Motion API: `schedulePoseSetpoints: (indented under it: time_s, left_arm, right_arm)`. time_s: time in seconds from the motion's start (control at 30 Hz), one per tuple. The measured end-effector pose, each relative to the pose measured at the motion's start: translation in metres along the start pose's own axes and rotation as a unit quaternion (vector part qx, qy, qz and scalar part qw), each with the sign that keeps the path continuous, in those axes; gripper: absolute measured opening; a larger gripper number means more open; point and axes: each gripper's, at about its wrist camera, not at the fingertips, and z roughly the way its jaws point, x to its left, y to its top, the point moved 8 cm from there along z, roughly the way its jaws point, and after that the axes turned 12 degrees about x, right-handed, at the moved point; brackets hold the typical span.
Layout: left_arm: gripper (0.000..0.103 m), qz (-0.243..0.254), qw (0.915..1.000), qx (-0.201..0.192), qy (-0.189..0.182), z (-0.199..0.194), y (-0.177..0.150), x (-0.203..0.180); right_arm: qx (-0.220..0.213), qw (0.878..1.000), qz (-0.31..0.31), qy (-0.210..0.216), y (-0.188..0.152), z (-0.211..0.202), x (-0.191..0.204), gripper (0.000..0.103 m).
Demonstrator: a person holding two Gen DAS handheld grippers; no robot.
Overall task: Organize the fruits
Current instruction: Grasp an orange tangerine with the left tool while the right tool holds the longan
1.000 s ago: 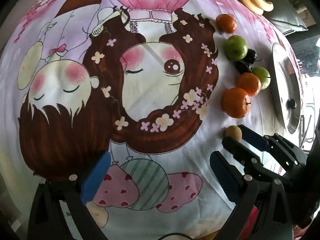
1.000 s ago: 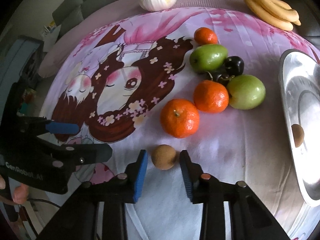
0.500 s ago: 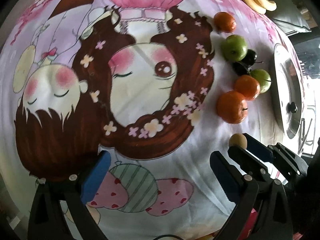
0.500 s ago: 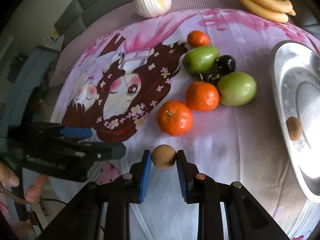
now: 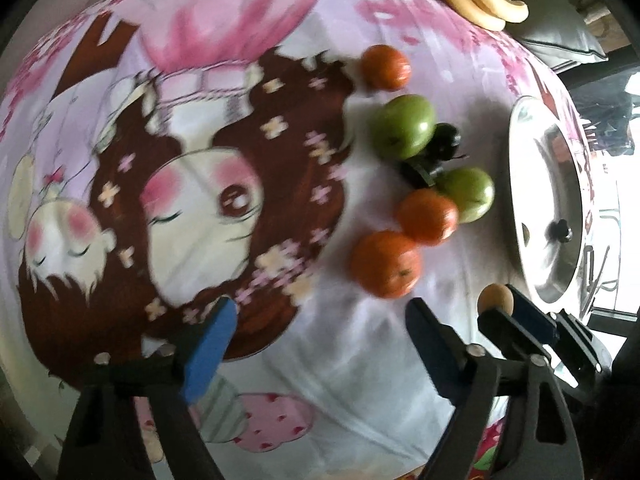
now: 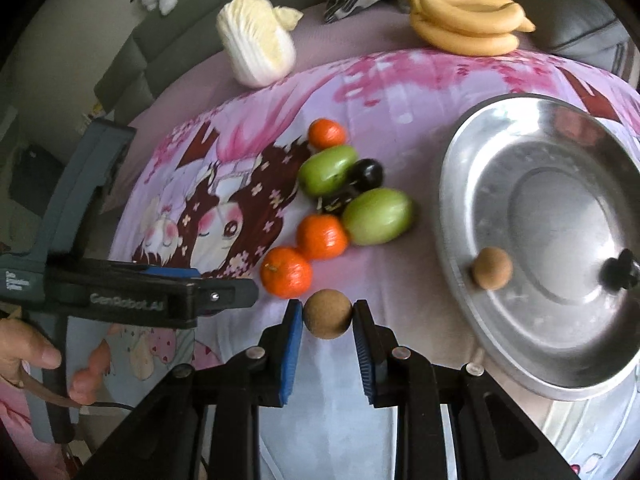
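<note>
We record the following change: a second ago the right tongs (image 6: 328, 316) stood apart on either side of a small brown round fruit (image 6: 328, 313) lying on the printed cloth (image 6: 392, 92); they are now clamped on it, both blue pads pressing its sides, and the fruit appears clear of the cloth, though we cannot confirm the gap beneath it. In the right wrist view the metal tray (image 6: 456, 184) fills far more of the frame than it did, and the held fruit sits just short of the tray's near rim, toward the camera.

Inside the tray we note 1 matching brown fruit (image 6: 491, 268) near that rim and 1 small dark fruit (image 6: 620, 274) further across it.

The left tongs (image 5: 316, 328) are closing with nothing between them; they hang over the cloth on the side of the fruit cluster away from the tray. A hand (image 6: 28, 356) grips their handle in the right wrist view.

Still outside the tray, beside its left rim: 3 oranges, the nearest (image 6: 286, 271) just behind the held fruit, 2 green fruits (image 6: 376, 216), and dark fruit between them. The bananas (image 6: 468, 24) and a cabbage (image 6: 258, 50) lie well beyond the tray, off the cloth.

Our judgement: the pick is complete and the carry is under way; the next demand is to clear the rim and release without striking the brown fruit already inside.
</note>
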Motion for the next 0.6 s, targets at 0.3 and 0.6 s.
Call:
schedulePoseSetpoints:
  time_s: [0.3, 0.6]
  left_arm:
    - [0.071, 0.005, 0.9997, 0.018, -0.014, 0.018, 0.042, -0.059]
    - [0.045, -0.003, 0.9997, 0.023, -0.011, 0.038, 0.066, -0.106]
  right_arm:
    - [-0.011, 1.0, 0.021, 0.015, 0.004, -0.012, -0.014, 0.028]
    - [-0.014, 0.999, 0.029, 0.028, 0.003, -0.016, -0.017, 0.028]
